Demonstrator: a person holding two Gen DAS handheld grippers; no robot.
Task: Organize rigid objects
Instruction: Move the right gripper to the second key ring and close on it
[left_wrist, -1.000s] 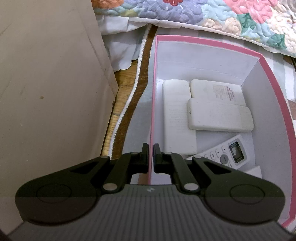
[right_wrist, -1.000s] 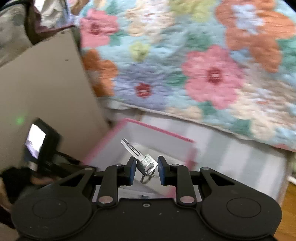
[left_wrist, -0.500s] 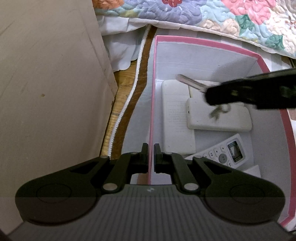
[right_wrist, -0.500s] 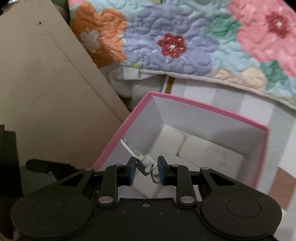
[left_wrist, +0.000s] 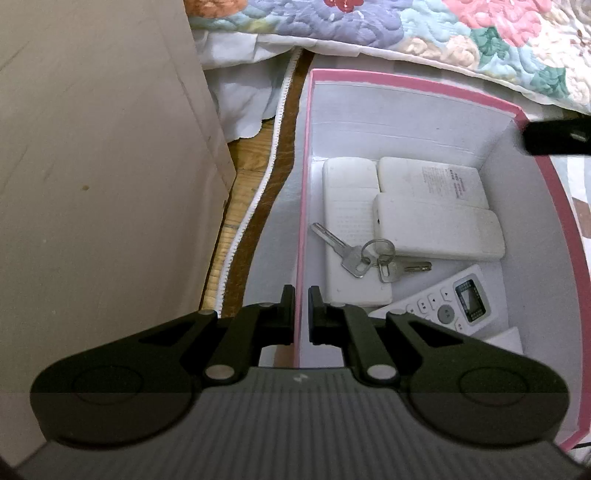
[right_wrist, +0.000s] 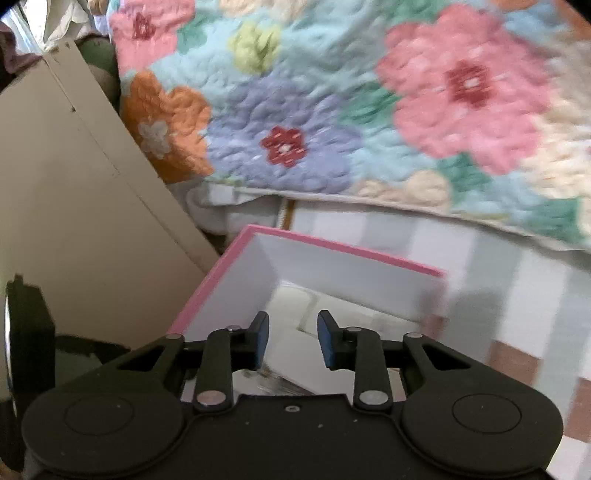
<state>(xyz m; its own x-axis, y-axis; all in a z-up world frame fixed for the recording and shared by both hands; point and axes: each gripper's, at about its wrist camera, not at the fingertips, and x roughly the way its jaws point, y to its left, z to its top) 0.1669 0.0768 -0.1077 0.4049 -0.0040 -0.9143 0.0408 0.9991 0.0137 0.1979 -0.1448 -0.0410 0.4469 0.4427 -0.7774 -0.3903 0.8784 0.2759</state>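
Soft, even daylight; fisheye bending curves the edges. The floral quilted bedspread (right_wrist: 369, 110) is motion-blurred in the right wrist view; the left view is sharp.

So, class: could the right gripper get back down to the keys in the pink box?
Probably yes. The keys lie uncovered on top, the pink box is open, and the right gripper, jaws opening and empty, is above it.

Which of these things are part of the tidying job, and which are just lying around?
Part of the job:
- pink box, its wall pinched by the left tongs
- keys, lying in the box
- white cases
- remote
- right tongs, opening with nothing between them

Just lying about:
- floral quilt
- beige cabinet
- white cord
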